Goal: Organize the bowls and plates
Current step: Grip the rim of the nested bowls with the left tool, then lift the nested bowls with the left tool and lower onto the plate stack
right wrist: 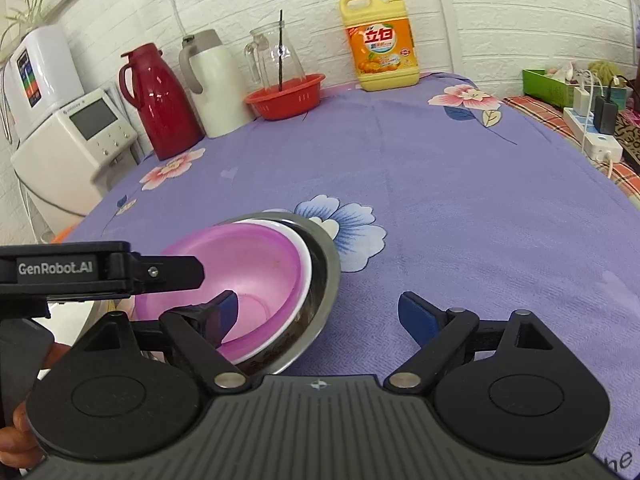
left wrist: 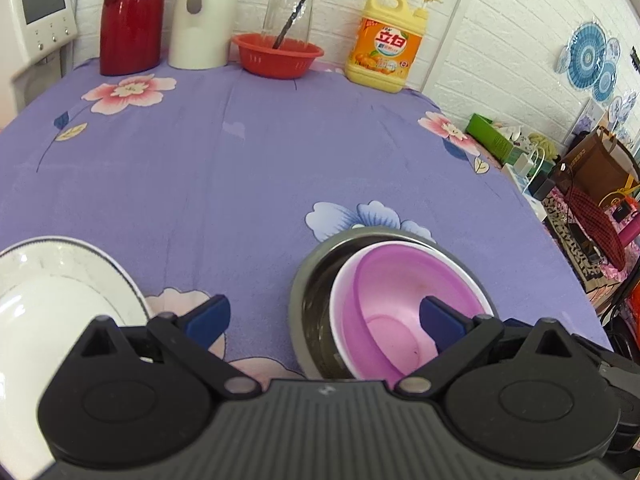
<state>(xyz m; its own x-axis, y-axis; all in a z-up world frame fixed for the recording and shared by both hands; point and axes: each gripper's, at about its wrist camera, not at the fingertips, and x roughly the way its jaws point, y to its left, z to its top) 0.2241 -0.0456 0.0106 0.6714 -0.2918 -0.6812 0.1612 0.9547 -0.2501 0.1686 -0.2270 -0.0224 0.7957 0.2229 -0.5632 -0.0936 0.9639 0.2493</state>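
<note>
My left hand-held gripper (left wrist: 322, 322) hangs low over the near edge of the worktop (left wrist: 280, 160), its blue fingers spread wide apart and holding nothing. My right hand-held gripper (right wrist: 316, 316) is just as wide apart and just as empty.

The bowls are already nested: a pink bowl (left wrist: 404, 300) sits inside a steel bowl (left wrist: 316, 288), tipped a little rather than seated flat, and the pair rests at the near side of the worktop, between my two grippers. From the left gripper the stack lies slightly right of centre, with my right fingertip (left wrist: 440, 320) hovering over the pink bowl's hollow; whether it touches, I cannot tell. From the right gripper the same stack lies to the left, with my left fingertip (right wrist: 224, 314) over the pink bowl's near rim.

The white plate (left wrist: 60, 280) with the dark rim line lies at the near left, just beside my left gripper's left finger. It is well clear of the bowls and does not show in the right view.

I judge the plate to be the left gripper's job, since that hand is much nearer: it lies to the left, so a short sideways shift would bring its right rim between the fingers.

At the far side stand a red flask (left wrist: 128, 16), a white jug (left wrist: 204, 20), a red basket (left wrist: 278, 56) and a yellow soap bottle (left wrist: 386, 40).
</note>
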